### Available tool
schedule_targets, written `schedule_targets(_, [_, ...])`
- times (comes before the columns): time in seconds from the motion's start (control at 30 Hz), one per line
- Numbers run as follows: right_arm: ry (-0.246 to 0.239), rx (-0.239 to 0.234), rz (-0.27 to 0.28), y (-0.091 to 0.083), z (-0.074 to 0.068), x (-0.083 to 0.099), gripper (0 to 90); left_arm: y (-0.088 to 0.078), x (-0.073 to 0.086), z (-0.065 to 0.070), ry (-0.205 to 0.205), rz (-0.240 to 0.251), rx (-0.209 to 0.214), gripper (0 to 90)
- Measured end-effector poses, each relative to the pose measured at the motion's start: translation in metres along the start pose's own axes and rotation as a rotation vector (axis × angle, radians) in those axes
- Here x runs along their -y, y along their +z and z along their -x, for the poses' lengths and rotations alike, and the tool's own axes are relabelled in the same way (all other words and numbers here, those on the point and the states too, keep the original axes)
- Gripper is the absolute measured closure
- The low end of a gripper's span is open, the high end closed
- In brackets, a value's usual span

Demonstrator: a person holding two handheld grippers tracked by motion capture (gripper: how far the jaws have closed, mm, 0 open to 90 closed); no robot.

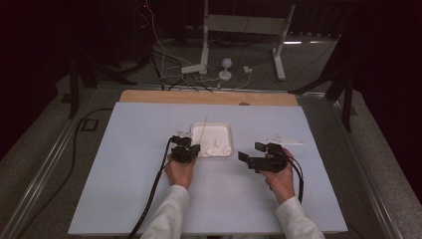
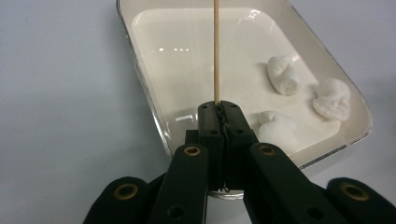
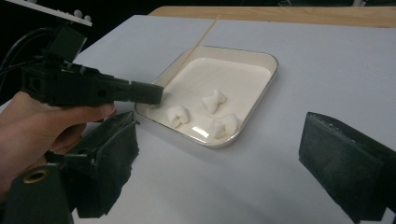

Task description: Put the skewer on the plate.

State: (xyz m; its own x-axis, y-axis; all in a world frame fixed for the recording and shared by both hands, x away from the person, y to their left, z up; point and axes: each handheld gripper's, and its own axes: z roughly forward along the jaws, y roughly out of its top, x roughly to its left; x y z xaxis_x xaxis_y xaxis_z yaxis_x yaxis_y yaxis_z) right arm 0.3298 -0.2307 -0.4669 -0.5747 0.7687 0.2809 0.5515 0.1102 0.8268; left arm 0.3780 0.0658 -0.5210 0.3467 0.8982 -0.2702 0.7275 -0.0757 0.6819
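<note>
Left gripper view: the left gripper [image 2: 219,122], jaws pressed together on a thin wooden skewer [image 2: 216,51], holds it with its long axis running toward 12 o'clock over the white tray [image 2: 140,79]. Three marshmallows [image 2: 283,74] lie in the tray at about 2 o'clock from the jaws. The right gripper [image 3: 219,172] waits wide apart and empty, near the tray's edge.

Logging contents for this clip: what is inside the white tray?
Three white marshmallow-like pieces lie in the tray. The left gripper, shut on a wooden skewer, hides the tray's near edge; one piece is partly covered.
</note>
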Motion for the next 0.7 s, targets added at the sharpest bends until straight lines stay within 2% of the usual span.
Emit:
schedule_targets(0.27, [0.003, 0.014, 0.014, -0.013, 0.004, 0.006, 11.5, 0.001, 0.000, 0.000, -0.034, -0.023, -0.010, 89.2])
schedule_targets(0.33, [0.007, 0.016, 0.017, -0.016, 0.004, 0.006, 11.5, 0.000, -0.001, 0.000, -0.051, -0.016, 0.015, 81.5])
schedule_targets(0.47, [0.010, 0.023, 0.023, -0.022, 0.007, 0.007, 11.4, -0.003, -0.001, 0.000, -0.044, 0.002, 0.049, 64.8])
schedule_targets(0.57, [0.014, 0.029, 0.027, -0.025, 0.010, 0.008, 11.3, -0.009, -0.003, 0.001, -0.039, 0.034, 0.084, 56.6])
schedule_targets(0.7, [0.012, 0.033, 0.028, -0.029, 0.013, 0.011, 11.1, -0.022, -0.007, 0.001, -0.019, 0.093, 0.131, 41.3])
